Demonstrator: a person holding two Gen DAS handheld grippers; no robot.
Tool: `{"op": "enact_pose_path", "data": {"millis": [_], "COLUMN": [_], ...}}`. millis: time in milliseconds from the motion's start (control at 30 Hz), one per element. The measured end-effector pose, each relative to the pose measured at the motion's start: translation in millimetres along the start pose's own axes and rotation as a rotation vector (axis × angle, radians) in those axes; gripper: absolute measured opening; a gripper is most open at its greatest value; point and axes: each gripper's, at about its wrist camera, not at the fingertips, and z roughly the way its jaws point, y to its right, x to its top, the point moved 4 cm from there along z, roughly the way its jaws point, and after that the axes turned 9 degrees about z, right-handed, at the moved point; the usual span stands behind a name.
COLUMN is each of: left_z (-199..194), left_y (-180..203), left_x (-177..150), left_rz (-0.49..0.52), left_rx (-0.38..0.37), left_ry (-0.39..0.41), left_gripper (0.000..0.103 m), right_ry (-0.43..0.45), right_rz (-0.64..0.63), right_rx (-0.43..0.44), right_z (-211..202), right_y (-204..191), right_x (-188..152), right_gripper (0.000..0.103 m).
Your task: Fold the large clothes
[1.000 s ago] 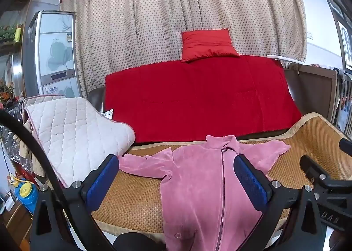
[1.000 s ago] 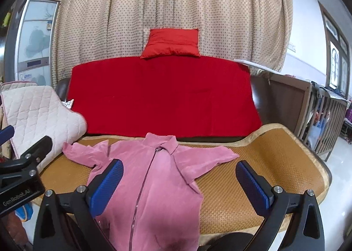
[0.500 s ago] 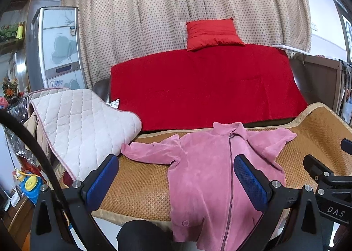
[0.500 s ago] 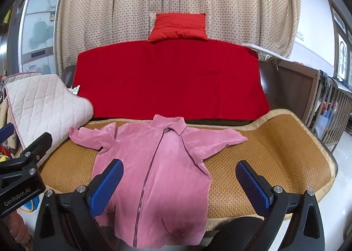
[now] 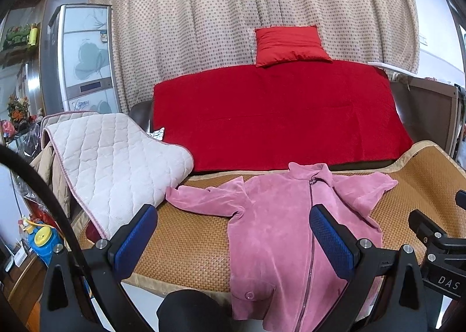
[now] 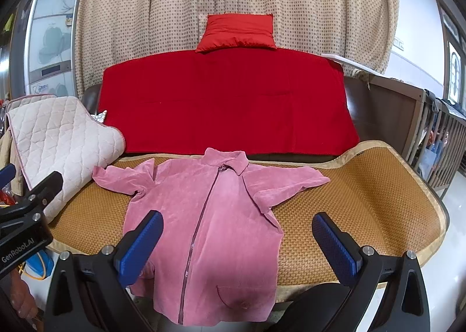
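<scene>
A pink zip-up jacket (image 5: 279,224) lies flat, front up, on the woven mat of a sofa seat; its sleeves spread left and right and its hem hangs over the front edge. It also shows in the right wrist view (image 6: 209,215). My left gripper (image 5: 233,236) is open and empty, held above the front edge with the jacket's left half between its blue pads. My right gripper (image 6: 237,239) is open and empty above the jacket's lower body. Each gripper's body shows at the edge of the other's view.
The woven mat (image 6: 364,201) covers the seat. A red blanket (image 6: 227,105) covers the backrest with a red cushion (image 6: 237,32) on top. A quilted white pad (image 5: 113,163) drapes the left armrest. A wooden railing (image 6: 437,140) stands right, a cabinet (image 5: 84,58) left.
Both grippers have risen and pulled back from the sofa, so the jacket and seat sit lower and farther in both views. The jacket has not moved. Both grippers stay open.
</scene>
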Motion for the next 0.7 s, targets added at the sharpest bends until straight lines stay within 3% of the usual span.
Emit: {"op": "enact_pose_path", "data": {"millis": [700], "left_z": [4.0], "left_y": [-2.4], "left_x": [1.1], "left_rz": [-0.011], "left_rx": [0.004], "left_ry": [-0.004], "left_gripper": [0.103], "right_ry": [0.045], "right_rz": [-0.022], "right_rx": [-0.03], "right_z": [-0.3], "right_y": [-6.9], "right_x": [3.1], "right_gripper": [0.103]}}
